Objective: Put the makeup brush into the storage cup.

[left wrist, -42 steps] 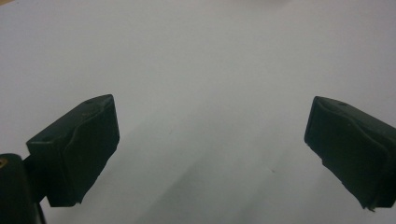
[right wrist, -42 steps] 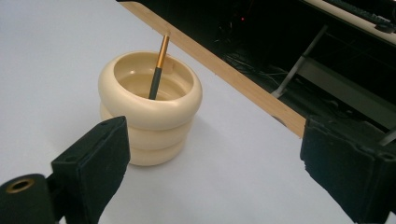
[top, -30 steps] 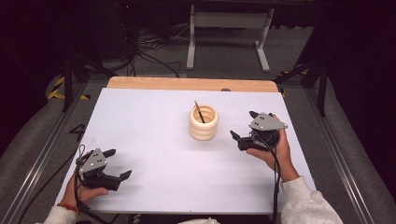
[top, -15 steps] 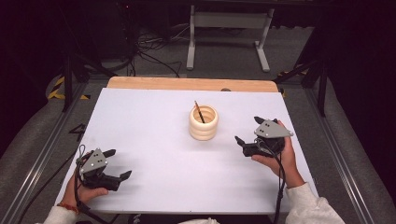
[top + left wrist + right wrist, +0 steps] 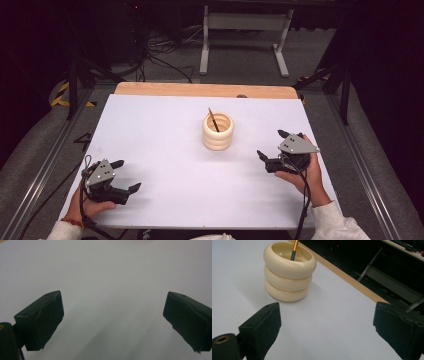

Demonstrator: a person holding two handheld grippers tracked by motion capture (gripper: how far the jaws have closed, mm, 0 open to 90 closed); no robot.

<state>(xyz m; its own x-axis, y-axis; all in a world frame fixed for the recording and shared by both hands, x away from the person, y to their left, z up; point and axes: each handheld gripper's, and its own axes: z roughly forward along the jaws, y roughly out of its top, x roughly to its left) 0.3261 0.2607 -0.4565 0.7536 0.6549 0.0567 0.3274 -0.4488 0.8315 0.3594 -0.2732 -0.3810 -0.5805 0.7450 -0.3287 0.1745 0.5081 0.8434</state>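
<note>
Cream three-ringed ceramic-looking pot [image 5: 218,131] holding slim dark brush [image 5: 213,119]: probably rigid, smooth, breakable; best gripped across a groove. Ahead-left of wide-open, empty right claw [image 5: 272,148]; left claw [image 5: 123,176] likewise.

One ribbed cream holder [image 5: 218,131], one brush [image 5: 213,120], two claws.

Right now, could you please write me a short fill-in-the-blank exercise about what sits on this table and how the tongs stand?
1. The cream holder is shaped like ____ stacked rings.
2. A thin stick stands ____ the holder.
3. The right tongs have their jaws ____.
4. The left tongs hold ____.

Missing words: three; inside; open; nothing
</note>
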